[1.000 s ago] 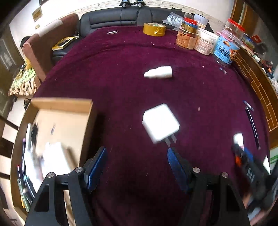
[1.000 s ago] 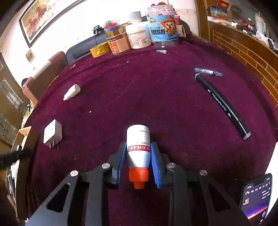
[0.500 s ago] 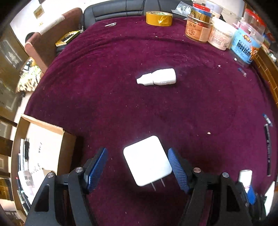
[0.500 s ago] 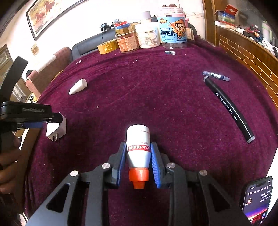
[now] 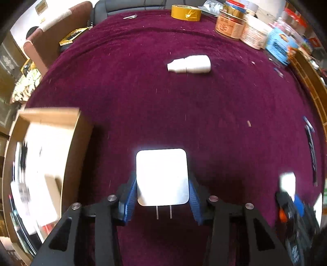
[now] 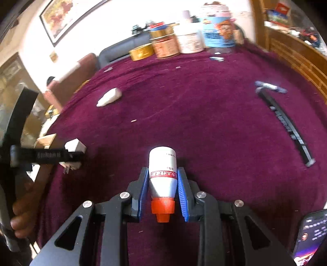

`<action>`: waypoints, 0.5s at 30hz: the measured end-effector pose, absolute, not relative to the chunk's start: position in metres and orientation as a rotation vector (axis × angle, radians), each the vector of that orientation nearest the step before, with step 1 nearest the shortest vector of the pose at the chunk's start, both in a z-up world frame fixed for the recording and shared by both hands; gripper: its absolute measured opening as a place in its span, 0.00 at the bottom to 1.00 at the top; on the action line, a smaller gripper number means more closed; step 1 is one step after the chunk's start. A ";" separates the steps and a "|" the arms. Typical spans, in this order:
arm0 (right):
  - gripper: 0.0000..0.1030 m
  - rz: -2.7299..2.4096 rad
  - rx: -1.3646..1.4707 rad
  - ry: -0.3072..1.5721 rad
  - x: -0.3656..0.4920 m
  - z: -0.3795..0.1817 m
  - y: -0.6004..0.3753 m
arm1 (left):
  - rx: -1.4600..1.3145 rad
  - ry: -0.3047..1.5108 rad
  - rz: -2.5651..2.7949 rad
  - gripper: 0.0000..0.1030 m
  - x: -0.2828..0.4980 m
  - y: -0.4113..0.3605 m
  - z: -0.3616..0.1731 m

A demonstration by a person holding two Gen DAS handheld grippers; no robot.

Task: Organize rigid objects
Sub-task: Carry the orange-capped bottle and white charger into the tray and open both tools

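Observation:
My left gripper [image 5: 162, 194] is shut on a white square charger [image 5: 162, 177], prongs pointing back toward me, over the maroon tablecloth [image 5: 184, 114]. In the right wrist view the charger [image 6: 74, 146] shows in the left gripper [image 6: 69, 157] at the left. My right gripper [image 6: 162, 188] is shut on a white bottle with an orange cap [image 6: 162, 174], cap toward me. A small white bottle [image 5: 189, 64] lies on the cloth farther off; it also shows in the right wrist view [image 6: 109, 97].
An open cardboard box [image 5: 49, 155] with items stands at the left table edge. Jars and a tape roll [image 5: 186, 13] line the far edge. A long black marker [image 6: 284, 122] and a pen [image 6: 269, 87] lie at the right. A phone [image 6: 310, 235] lies near right.
My left gripper has moved onto the white charger and shut on it. My right gripper keeps hold of the orange-capped bottle and has shifted a little.

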State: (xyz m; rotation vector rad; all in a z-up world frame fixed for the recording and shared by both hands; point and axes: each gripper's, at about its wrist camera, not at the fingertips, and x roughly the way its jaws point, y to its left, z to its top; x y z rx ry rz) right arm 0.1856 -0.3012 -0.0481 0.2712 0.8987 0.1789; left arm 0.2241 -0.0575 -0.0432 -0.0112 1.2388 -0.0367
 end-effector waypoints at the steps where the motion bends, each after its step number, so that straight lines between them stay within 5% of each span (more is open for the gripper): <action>1: 0.25 0.196 0.266 0.898 0.185 -0.047 -0.298 | -0.028 1.231 -0.058 0.47 0.217 -0.054 -0.042; 15: 0.26 0.528 0.249 0.867 0.151 -0.026 -0.231 | -0.296 1.078 -0.078 0.47 0.070 0.079 0.009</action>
